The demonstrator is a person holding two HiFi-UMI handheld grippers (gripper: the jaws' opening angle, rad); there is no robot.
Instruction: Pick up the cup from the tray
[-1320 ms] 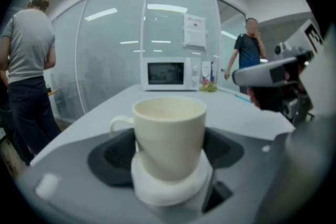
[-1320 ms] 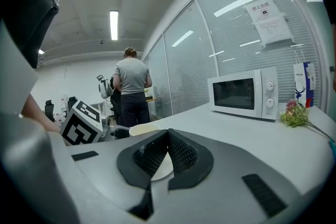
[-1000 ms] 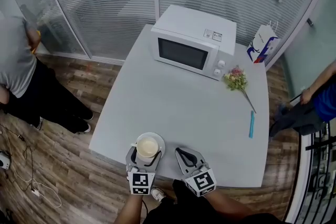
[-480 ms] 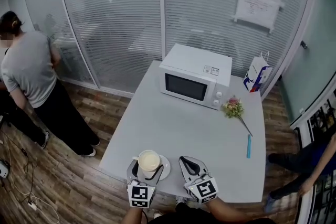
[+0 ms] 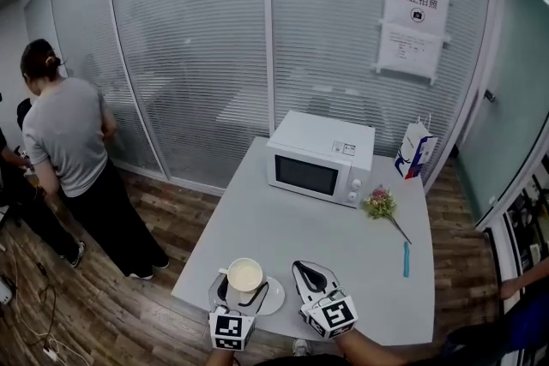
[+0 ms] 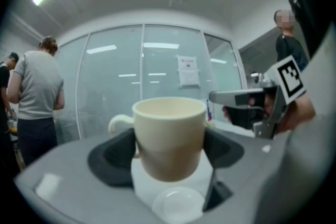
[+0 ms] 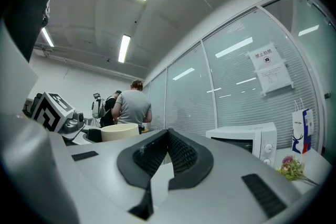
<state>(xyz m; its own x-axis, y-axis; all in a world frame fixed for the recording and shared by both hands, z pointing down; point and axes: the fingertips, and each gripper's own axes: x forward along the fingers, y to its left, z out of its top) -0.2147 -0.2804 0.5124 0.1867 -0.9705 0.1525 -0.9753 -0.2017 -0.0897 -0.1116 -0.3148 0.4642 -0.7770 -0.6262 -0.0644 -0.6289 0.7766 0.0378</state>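
Cup (image 6: 169,134) surface is smooth, cream and matte. It is a plain cylinder tapering toward its base, with a loop handle sticking out to the left in the left gripper view. The left gripper (image 6: 169,152) has dark, rounded, rubbery-looking pads (image 6: 113,157), and they pinch the cup from both sides, low on its body. In the head view this sits at the bottom of the frame, left of centre. There the cup is over a small round white tray (image 5: 276,296) near the front edge of the flat grey table (image 5: 292,219); I cannot tell whether cup and tray touch. Just to the right, the right gripper (image 5: 300,268) is apart from the cup, its black ribbed pads (image 7: 181,152) pressed together on nothing. A boxy white microwave (image 5: 319,159) stands at the table's far end.
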